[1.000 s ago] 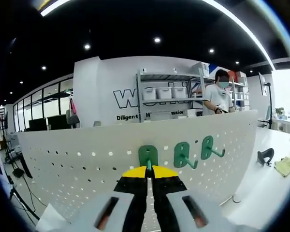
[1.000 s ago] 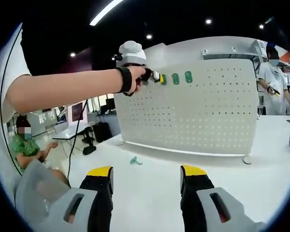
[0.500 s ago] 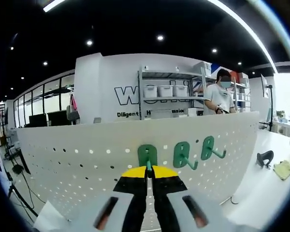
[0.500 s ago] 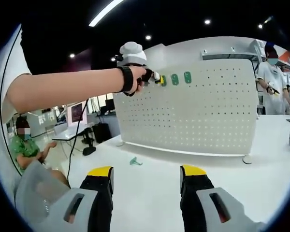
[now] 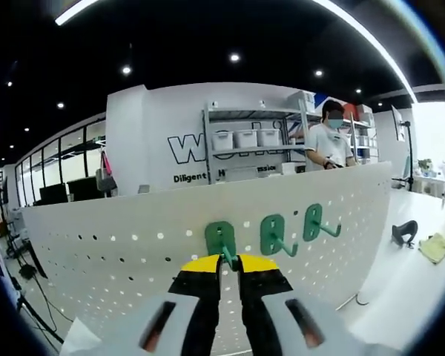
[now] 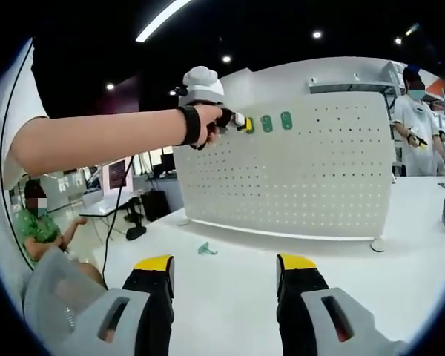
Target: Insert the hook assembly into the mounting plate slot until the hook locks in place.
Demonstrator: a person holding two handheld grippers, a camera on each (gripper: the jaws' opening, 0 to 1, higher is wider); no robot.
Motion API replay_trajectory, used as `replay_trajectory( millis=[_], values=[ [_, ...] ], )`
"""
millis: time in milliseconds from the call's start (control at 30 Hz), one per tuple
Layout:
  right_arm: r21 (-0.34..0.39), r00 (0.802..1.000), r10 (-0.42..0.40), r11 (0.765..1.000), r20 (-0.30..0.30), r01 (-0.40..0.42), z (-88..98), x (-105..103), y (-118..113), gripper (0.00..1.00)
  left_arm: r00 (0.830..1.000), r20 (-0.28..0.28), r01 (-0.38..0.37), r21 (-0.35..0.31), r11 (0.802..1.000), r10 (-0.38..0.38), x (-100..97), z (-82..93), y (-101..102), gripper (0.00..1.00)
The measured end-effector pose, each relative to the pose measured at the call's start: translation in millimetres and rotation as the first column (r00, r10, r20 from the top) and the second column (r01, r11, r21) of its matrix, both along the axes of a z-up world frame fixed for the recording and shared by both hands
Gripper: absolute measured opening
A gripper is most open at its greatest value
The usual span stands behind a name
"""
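A white perforated mounting plate point(image 5: 119, 259) stands upright on the white table. Three green hooks hang along its top rows. My left gripper point(image 5: 230, 261) is right at the leftmost green hook point(image 5: 220, 236), whose prong sits in the narrow gap between the slightly open yellow tips. In the right gripper view the same plate point(image 6: 319, 170) is farther off, and the left gripper point(image 6: 237, 119), held by a hand, is at its upper left beside two mounted hooks point(image 6: 276, 122). My right gripper point(image 6: 226, 263) hovers wide open and holds nothing above the table.
A loose green hook point(image 6: 205, 248) lies on the table in front of the plate. A black tool point(image 5: 404, 233) and a yellowish cloth point(image 5: 435, 248) lie to the right. A person point(image 5: 328, 141) stands at shelves behind the plate. Another person point(image 6: 37, 222) sits at far left.
The left gripper's jaws have parted a little around the hook prong. The left view has shifted slightly. The right gripper has stayed where it was.
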State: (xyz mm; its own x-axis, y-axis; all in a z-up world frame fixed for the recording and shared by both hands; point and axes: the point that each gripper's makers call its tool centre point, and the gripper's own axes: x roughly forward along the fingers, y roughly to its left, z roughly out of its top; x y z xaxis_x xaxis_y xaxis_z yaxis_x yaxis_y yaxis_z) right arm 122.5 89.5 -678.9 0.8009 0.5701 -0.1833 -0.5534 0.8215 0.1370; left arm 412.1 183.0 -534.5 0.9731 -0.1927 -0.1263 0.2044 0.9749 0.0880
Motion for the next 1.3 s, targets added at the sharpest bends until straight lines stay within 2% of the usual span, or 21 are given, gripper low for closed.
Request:
replay_trajectory(
  millis=[300, 433, 567, 733, 1133, 1300],
  values=[
    [0.003, 1.000, 0.001, 1.000, 0.000, -0.001, 0.6, 1.3, 0.6, 0.56, 0.997, 0.062, 0.047, 0.019, 0.999, -0.048, 2.2, 15.2, -4.1, 0.15],
    [0.002, 1.000, 0.007, 1.000, 0.002, -0.007, 2.1, 2.5, 1.4, 0.55, 0.989, 0.107, 0.095, 0.065, 0.993, -0.102, 3.4, 21.3, -11.6, 0.20],
    [-0.003, 1.000, 0.010, 1.000, 0.005, -0.010, 3.8, 3.5, 1.5, 0.55, 0.991, 0.089, 0.095, 0.045, 0.995, -0.098, 3.8, 18.6, -9.4, 0.19],
    [-0.007, 1.000, 0.013, 1.000, 0.002, -0.013, 3.3, 4.6, 2.2, 0.55, 0.992, 0.066, 0.105, 0.051, 0.993, -0.108, 2.3, 12.3, -8.8, 0.22],
    [-0.017, 0.999, 0.032, 0.999, 0.008, -0.032, 8.0, 5.8, 10.7, 0.55, 0.983, 0.074, 0.162, 0.058, 0.985, -0.166, -10.6, 11.8, -7.7, 0.28],
    [-0.020, 0.999, 0.037, 0.999, 0.011, -0.037, 10.3, 4.5, 16.3, 0.55, 0.980, 0.070, 0.180, 0.088, 0.980, -0.187, -19.6, 9.4, -7.5, 0.31]
  ],
)
